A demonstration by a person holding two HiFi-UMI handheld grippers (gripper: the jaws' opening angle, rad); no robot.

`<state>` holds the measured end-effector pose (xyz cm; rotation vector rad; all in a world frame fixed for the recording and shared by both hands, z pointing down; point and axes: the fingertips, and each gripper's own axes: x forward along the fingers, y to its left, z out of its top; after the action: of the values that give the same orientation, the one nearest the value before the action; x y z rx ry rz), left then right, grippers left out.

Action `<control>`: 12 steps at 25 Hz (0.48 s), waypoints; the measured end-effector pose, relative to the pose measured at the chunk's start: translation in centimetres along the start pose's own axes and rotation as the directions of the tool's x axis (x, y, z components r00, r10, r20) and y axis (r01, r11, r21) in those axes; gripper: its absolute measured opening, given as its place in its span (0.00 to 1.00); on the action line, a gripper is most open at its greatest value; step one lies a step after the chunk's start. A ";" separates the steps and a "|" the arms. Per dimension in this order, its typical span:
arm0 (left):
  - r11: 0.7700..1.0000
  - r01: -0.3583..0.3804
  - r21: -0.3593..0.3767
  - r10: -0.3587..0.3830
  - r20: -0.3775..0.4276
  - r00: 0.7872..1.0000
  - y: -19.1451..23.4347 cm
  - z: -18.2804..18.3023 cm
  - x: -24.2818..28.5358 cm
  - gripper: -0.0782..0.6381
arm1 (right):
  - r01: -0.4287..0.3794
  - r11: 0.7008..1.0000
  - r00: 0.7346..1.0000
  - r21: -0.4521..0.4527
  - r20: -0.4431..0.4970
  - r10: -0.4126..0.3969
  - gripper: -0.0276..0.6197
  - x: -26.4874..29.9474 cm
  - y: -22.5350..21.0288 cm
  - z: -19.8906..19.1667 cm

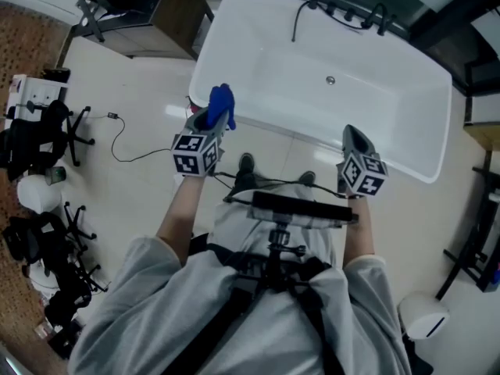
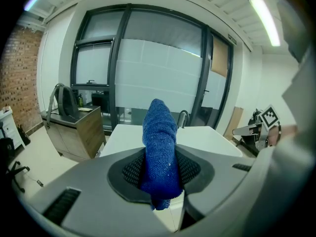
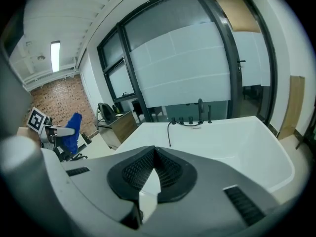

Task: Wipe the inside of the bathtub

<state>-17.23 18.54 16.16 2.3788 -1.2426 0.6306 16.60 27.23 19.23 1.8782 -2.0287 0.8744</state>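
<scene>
The white bathtub (image 1: 328, 92) lies in front of me on the pale floor, with nothing inside it. Over its near left rim, my left gripper (image 1: 212, 119) is shut on a blue cloth (image 1: 221, 104). In the left gripper view the blue cloth (image 2: 160, 152) stands up between the dark pads, with the bathtub (image 2: 202, 137) beyond it. By the tub's near right rim, my right gripper (image 1: 355, 137) is shut on nothing. The right gripper view shows that gripper (image 3: 154, 157) with its pads meeting, the bathtub (image 3: 222, 142) ahead, and the blue cloth (image 3: 73, 130) off to the left.
A black faucet set with a hose (image 1: 344, 14) sits on the tub's far rim and a drain (image 1: 330, 80) in its floor. A wooden cabinet (image 1: 168, 14) stands left of the tub. Office chairs (image 1: 47, 131), a floor cable (image 1: 125, 143) and a black rack (image 1: 476, 241) flank me.
</scene>
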 end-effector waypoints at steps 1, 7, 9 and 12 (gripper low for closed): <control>1.000 -0.003 0.000 0.003 0.000 1.000 -0.3 -0.2 -0.2 0.28 | -0.006 1.000 1.000 -0.004 0.000 0.006 0.05 -0.1 0.0 -0.2; 1.000 -0.006 -0.001 0.006 0.003 1.000 -1.3 -1.0 -0.9 0.28 | -0.023 1.000 1.000 -0.003 -0.008 0.023 0.05 -0.6 -0.2 -1.2; 1.000 -0.001 0.000 0.001 0.004 1.000 -1.4 -1.2 -1.1 0.28 | -0.025 1.000 1.000 -0.002 -0.008 0.025 0.05 -0.6 0.0 -1.3; 1.000 0.006 -0.002 -0.006 0.004 1.000 -1.5 -1.4 -1.1 0.28 | -0.028 1.000 1.000 -0.003 -0.006 0.028 0.05 -0.6 0.6 -1.4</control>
<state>-16.79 20.80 16.51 2.3822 -1.2364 0.6232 15.84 28.55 19.88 1.8479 -2.0557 0.8831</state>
